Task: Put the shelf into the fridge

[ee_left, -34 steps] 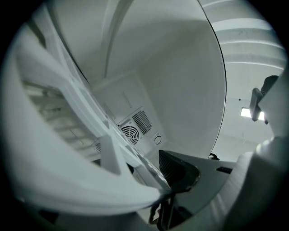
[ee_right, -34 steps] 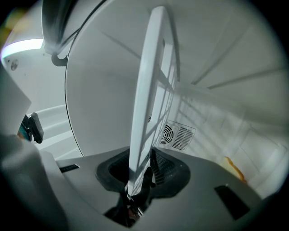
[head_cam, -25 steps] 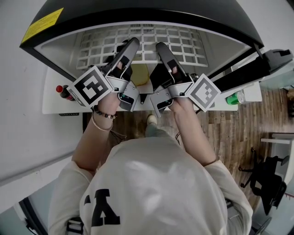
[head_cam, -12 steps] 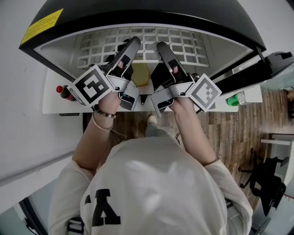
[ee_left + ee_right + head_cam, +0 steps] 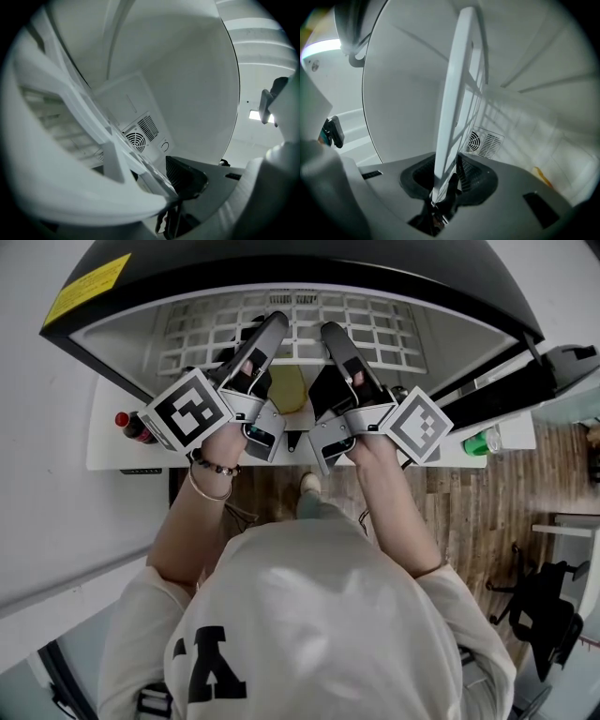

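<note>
- Inside the open fridge (image 5: 281, 266), the white shelf (image 5: 380, 329) lies level.
- Left gripper (image 5: 273, 326) holds the shelf's front edge, its jaws just opening slightly.
- Right gripper (image 5: 330, 332) clamps the same edge.

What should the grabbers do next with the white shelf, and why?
Probably slide the shelf a bit deeper into the fridge. The right gripper clamps its rim, the left gripper holds it too, jaws just eased slightly open, and the back-wall vent shows beyond it.

Office-like room: wood-plank floor (image 5: 478, 521), black swivel chair (image 5: 539, 610), small black-topped fridge (image 5: 281, 263).
</note>
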`<state>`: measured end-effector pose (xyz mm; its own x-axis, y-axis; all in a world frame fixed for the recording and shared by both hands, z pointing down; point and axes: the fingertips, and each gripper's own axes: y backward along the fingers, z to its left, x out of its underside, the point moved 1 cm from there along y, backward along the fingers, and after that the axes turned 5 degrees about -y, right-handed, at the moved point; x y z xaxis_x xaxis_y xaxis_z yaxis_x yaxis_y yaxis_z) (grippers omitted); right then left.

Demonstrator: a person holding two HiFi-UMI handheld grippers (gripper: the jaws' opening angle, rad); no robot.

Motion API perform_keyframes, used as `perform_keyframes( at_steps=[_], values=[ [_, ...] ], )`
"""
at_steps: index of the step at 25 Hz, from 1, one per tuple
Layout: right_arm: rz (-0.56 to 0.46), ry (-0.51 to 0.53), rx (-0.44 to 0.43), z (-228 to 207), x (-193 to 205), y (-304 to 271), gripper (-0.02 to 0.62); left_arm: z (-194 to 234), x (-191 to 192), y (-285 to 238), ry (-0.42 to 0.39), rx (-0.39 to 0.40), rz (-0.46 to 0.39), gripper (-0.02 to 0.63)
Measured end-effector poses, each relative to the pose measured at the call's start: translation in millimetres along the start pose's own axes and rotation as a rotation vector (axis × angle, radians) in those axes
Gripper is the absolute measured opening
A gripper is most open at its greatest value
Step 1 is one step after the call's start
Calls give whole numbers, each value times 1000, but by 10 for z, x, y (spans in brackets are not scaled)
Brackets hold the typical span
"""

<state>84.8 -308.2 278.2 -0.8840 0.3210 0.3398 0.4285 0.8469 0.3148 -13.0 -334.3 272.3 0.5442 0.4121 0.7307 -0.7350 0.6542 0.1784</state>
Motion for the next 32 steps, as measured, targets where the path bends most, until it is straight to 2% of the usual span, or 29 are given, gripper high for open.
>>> perform_keyframes(
  at_steps=[25,29,32],
  values=[
    [-10,1,9,-33,-36,-70,103,34,-38,-73,-17,8,0,178],
    [-26,2,-12,-3,-26,-89,103,36,-42,-68,-42,12,4,193],
    [-42,65,-9,25,-24,-60,105,27,-45,-24,-86,-5,-5,216]
  ],
)
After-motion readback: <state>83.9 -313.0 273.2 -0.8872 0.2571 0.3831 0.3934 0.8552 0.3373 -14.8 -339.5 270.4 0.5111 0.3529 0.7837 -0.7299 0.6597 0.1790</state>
